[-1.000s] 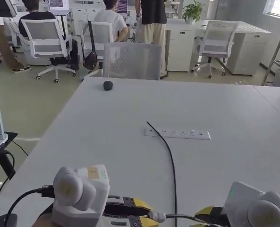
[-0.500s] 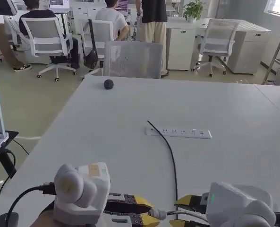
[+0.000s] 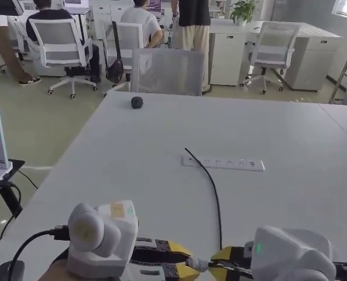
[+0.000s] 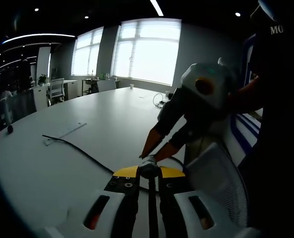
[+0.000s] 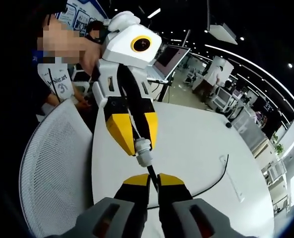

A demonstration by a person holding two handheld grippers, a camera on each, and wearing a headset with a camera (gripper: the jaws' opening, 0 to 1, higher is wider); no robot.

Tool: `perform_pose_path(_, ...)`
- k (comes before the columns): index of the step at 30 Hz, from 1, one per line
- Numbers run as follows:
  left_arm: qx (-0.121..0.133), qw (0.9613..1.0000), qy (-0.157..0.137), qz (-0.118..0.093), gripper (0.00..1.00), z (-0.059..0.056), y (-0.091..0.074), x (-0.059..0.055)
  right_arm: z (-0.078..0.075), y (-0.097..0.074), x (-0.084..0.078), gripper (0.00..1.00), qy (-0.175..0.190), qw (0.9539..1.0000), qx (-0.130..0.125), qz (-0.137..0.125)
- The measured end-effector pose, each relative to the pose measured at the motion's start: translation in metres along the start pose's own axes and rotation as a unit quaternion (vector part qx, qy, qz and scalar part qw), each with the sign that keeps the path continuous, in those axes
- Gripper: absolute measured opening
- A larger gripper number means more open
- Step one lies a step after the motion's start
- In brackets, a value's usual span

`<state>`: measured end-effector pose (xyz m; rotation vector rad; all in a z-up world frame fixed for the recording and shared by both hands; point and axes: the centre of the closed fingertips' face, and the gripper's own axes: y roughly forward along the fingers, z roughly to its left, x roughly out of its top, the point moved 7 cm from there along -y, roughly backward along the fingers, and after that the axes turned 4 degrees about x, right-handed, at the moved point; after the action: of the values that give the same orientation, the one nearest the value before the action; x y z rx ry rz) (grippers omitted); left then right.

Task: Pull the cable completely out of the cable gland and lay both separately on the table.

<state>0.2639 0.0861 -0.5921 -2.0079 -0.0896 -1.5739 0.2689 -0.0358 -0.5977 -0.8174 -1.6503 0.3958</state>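
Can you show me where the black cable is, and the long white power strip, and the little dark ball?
Black cable [image 3: 215,193]: head view, the middle of its curved run.
Power strip [image 3: 226,163]: head view, the middle of its white top.
Dark ball [image 3: 137,102]: head view, its centre.

Open office — white table [image 3: 132,152], mesh chair [image 3: 164,73], bright windows [image 4: 147,49].

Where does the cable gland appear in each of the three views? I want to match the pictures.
Head view: the cable gland sits at bottom centre, between the yellow claw tips.
Left gripper view: low centre, clamped in the left claw.
Right gripper view: centre, just above the right claw, shut on the cable.
Shared landmark: the white power strip.
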Motion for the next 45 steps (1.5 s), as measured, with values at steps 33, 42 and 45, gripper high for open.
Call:
perform_pose_path(33,0.001,0.9999,-0.006,-0.011,0.15,0.005,-0.001,0.008,-0.007,-0.006,-0.055,0.00,0.242,0.9701,-0.007,0.015)
perform_pose_path(42,0.003,1.0000,-0.004,-0.008,0.15,0.005,-0.002,0.008,-0.003,-0.003,-0.064,0.00,0.284,0.9584,-0.006,0.030)
perform_pose_path(45,0.003,0.9999,-0.006,-0.010,0.15,0.006,-0.002,0.009,-0.006,-0.005,-0.063,0.01,0.248,0.9681,-0.018,0.027)
